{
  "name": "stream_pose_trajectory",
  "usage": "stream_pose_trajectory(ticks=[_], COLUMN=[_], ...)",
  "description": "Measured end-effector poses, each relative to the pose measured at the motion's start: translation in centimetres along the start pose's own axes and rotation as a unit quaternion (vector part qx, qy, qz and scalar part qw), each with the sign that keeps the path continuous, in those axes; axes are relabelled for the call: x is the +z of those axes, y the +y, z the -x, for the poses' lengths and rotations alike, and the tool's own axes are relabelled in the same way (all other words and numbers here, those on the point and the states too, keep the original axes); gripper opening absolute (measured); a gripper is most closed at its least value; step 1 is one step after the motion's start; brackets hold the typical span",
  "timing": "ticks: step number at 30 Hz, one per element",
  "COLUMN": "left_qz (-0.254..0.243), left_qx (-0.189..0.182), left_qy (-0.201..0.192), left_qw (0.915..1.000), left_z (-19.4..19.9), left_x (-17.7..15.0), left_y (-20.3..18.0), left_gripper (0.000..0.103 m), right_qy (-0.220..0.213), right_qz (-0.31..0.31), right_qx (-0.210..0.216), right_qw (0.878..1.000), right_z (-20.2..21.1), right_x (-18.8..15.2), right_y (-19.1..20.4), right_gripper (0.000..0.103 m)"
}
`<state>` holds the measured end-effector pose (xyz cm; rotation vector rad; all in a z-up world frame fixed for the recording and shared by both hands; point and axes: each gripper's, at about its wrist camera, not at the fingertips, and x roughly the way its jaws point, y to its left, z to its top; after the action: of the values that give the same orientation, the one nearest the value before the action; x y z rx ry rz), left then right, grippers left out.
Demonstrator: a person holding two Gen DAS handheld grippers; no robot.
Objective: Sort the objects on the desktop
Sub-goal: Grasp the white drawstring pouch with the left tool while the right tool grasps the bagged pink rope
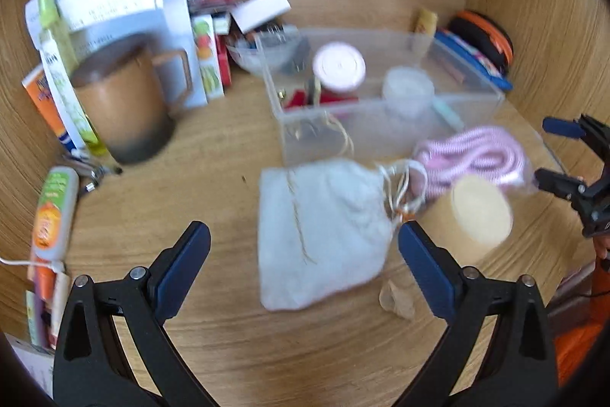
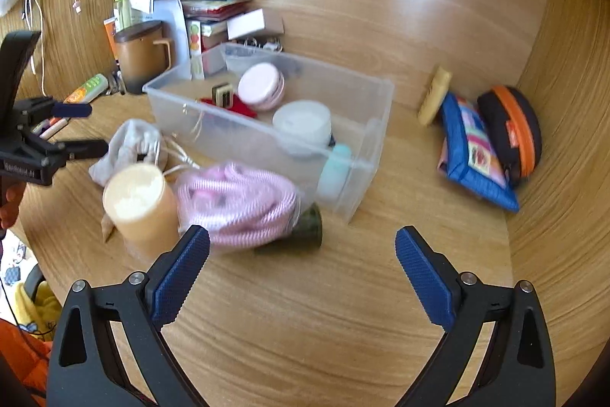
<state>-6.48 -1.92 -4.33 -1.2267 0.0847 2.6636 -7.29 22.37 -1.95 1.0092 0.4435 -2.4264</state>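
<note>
The wooden desk (image 2: 343,311) fills both views. On it, pushed toward the back, sits the clear plastic bin (image 2: 366,124), holding a pink-lidded jar (image 2: 261,84), a white tub (image 2: 305,124) and red bits too blurred to name. In front of the bin lie the white drawstring pouch (image 1: 324,235), a bagged coil of pink cord (image 2: 244,205) and a tan-lidded cup (image 2: 133,201), all close together. The left gripper (image 1: 304,246) hovers over the pouch, jaws wide apart, gripping nothing. The right gripper (image 2: 302,254) is also spread wide and empty, low over bare desk.

Motion blur smears everything; the labels are unreadable. Only the right wrist view shows a dark green cup (image 2: 305,229) tipped beside the cord, and the 3 wall notes. The left wrist view alone shows the brown mug (image 1: 126,102) large, with a scrap (image 1: 396,300) near the pouch.
</note>
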Motion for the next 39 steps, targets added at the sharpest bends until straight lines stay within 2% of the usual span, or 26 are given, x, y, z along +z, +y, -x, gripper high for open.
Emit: stream_pose_trajectory(ticks=[11, 24, 31, 36, 37, 39], left_qz=[0.012, -0.005, 0.016, 0.01, 0.011, 0.011], left_qx=[-0.009, 0.008, 0.005, 0.021, 0.022, 0.021], left_qy=[0.066, 0.066, 0.051, 0.046, 0.044, 0.04], left_qw=[0.9977, 0.9978, 0.9985, 0.9987, 0.9987, 0.9989], left_z=[-4.5, -5.9, -5.9, -5.9, -6.0, -5.9], left_x=[-0.9, 0.1, 0.3, 0.5, 0.6, 0.7], left_y=[-0.2, -0.4, 0.9, 0.7, 0.6, 0.6], left_gripper=[0.1, 0.101, 0.101, 0.1, 0.099, 0.094], right_qy=[0.013, 0.031, 0.029, 0.024, 0.021, 0.014], right_qz=[-0.01, 0.018, -0.003, -0.015, -0.014, -0.009], right_qx=[0.025, 0.063, 0.137, 0.153, 0.153, 0.157], right_qw=[1.0, 0.997, 0.99, 0.988, 0.988, 0.987], right_z=[-0.6, -4.0, -6.0, -6.7, -6.7, -6.5], right_x=[-1.4, 0.0, 1.0, 1.3, 1.3, 1.4], right_y=[0.2, 1.1, 0.2, 0.3, 0.3, 0.6], right_gripper=[0.097, 0.097, 0.098, 0.097, 0.097, 0.088])
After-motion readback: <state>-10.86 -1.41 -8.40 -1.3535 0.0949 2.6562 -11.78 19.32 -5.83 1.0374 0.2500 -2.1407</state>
